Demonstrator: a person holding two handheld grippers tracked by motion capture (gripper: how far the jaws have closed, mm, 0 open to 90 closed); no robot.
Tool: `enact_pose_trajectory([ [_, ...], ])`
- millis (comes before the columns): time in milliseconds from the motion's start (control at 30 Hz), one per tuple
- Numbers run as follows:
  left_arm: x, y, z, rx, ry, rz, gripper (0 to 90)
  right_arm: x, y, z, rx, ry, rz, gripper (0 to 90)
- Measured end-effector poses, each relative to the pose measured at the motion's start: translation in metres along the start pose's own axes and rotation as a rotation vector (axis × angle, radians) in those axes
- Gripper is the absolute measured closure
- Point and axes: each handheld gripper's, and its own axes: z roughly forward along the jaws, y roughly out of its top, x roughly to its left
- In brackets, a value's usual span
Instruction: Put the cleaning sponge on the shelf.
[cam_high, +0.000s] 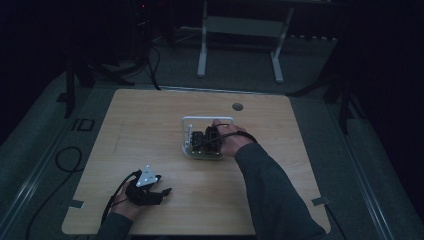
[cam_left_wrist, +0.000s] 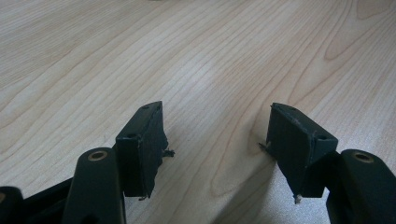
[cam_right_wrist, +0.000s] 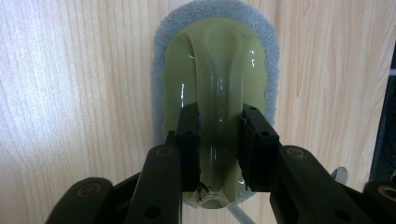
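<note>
Quick count: two grippers total, the left gripper (cam_left_wrist: 217, 140) sitting over bare wood with nothing between its jaws, and the right gripper (cam_right_wrist: 219, 144) with one green scrubber (cam_right_wrist: 215, 70) clamped between its jaws. That scrubber has one grey sponge pad (cam_right_wrist: 268, 32) underneath. One white wire rack (cam_high: 190, 122) right beside the right gripper. One bench (cam_high: 150, 115) under both. One round hole (cam_high: 237, 106) beyond the rack.

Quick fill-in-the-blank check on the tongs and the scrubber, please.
1. The right tongs are closed on the ridge handle of a ____ scrubber.
2. The scrubber's pad is ____ in colour.
3. The left tongs are ____, nothing between them.
4. They rest over the bare ____ table.

Missing: green; grey; open; wooden
</note>
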Motion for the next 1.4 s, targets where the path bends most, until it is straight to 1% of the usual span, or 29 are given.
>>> enact_pose_trajectory([
  [133, 0.000, 0.000, 0.000, 0.000, 0.000, 0.000, 37.2, -0.001, 0.002, 0.001, 0.003, -0.003, -0.004, 71.6],
  [267, 0.000, 0.000, 0.000, 0.000, 0.000, 0.001, 37.2, 0.000, 0.004, 0.005, 0.020, 0.003, -0.016, 71.6],
  [500, 0.000, 0.000, 0.000, 0.000, -0.001, 0.001, 37.2, 0.000, 0.005, 0.011, 0.037, 0.007, -0.019, 71.6],
  [567, 0.000, 0.000, 0.000, 0.000, -0.001, 0.001, 37.2, -0.001, 0.004, 0.011, 0.041, -0.001, -0.018, 71.6],
  [667, 0.000, 0.000, 0.000, -0.001, -0.001, 0.001, 37.2, -0.001, 0.003, 0.013, 0.054, -0.003, -0.019, 71.5],
  [1167, 0.000, 0.000, 0.000, 0.000, -0.002, 0.002, 37.2, -0.001, 0.003, 0.019, 0.049, 0.000, -0.006, 71.5],
  [1400, 0.000, 0.000, 0.000, 0.000, -0.002, 0.002, 37.2, 0.000, 0.004, 0.020, 0.058, -0.020, -0.005, 71.4],
])
